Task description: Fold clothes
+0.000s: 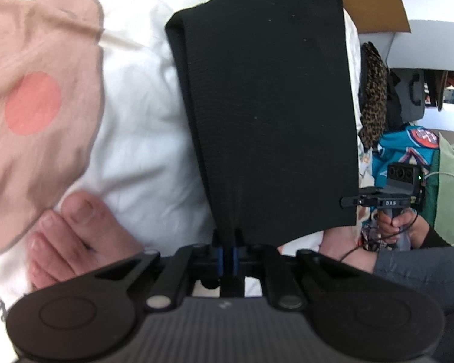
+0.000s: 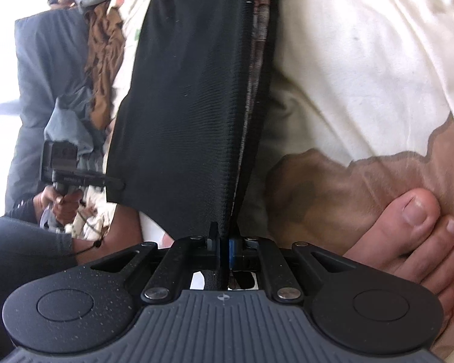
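A black, finely ribbed fabric garment (image 1: 266,106) is held up between the two claws, each clamped on one near corner, so that the cloth hangs spread and taut instead of lying crumpled. In the left wrist view the left claw (image 1: 227,254) is seen pinched tight on the hem at 6 o'clock, its blue pads (image 1: 218,257) nearly meeting with only the fabric between them; from there the garment rises toward 12 o'clock. In the same view the right claw (image 1: 352,202) is seen at 4 o'clock, shut on the opposite corner, its handle gripped by a hand (image 1: 390,225). In the right wrist view the right claw (image 2: 224,246) bites a doubled edge at 6 o'clock, where a patterned inner layer (image 2: 257,60) shows along the black cloth, suggesting that the piece is already folded once. The left claw (image 2: 118,183) appears there at 9 o'clock, closed on its corner. Such a two-corner hold is judged to serve the squaring of the edges ahead of the next fold or the laying down. Beneath the garment lies a cream bedsheet printed with a tan cartoon shape and a pink circle (image 1: 130,127); a bare foot (image 1: 75,236) rests on it at 8 o'clock. A pile of unfolded clothes (image 1: 408,148), a teal jersey among them, waits at 3 o'clock.
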Available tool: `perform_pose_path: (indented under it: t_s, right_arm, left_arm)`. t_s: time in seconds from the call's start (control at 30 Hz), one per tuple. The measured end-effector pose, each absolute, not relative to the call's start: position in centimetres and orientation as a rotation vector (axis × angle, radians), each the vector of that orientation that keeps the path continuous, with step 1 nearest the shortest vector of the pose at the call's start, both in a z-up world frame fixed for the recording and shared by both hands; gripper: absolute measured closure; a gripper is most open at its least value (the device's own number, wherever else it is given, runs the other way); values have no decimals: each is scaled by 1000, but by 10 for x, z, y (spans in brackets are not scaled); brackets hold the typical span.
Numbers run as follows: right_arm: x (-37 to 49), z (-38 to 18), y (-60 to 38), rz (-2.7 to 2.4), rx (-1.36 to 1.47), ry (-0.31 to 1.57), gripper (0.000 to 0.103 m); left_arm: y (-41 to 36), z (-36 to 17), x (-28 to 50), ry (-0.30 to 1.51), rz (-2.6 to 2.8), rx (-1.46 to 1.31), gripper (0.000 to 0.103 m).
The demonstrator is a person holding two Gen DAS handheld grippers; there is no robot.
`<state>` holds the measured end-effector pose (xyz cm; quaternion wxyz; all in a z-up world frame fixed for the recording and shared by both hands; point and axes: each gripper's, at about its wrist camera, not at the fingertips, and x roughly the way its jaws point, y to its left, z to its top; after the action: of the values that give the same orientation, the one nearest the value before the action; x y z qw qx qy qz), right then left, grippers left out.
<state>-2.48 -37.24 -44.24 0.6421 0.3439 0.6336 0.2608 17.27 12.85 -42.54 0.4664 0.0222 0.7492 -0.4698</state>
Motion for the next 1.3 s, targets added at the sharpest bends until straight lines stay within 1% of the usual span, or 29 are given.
perform_pose_path:
  t_s: [0.43, 0.63, 0.87, 1.0, 1.3]
  right_arm:
    - [-41, -427, -358, 661, 767, 1498, 101]
    - [-34, -425, -364, 635, 779, 1445, 101]
    - [-17, -416, -379, 601, 800, 1370, 101]
    - [-3, -408, -386, 573, 803, 1310, 101]
    - [30, -394, -402, 516, 784, 1202, 101]
  left_arm:
    - [145, -407, 159, 1858, -1155, 51, 97]
    - [122, -397, 163, 1803, -1156, 16, 98]
    - [116, -390, 182, 1721, -1148, -23, 98]
    - [86, -388, 187, 1656, -1136, -57, 98]
    - [71, -377, 214, 1523, -1135, -64, 98]
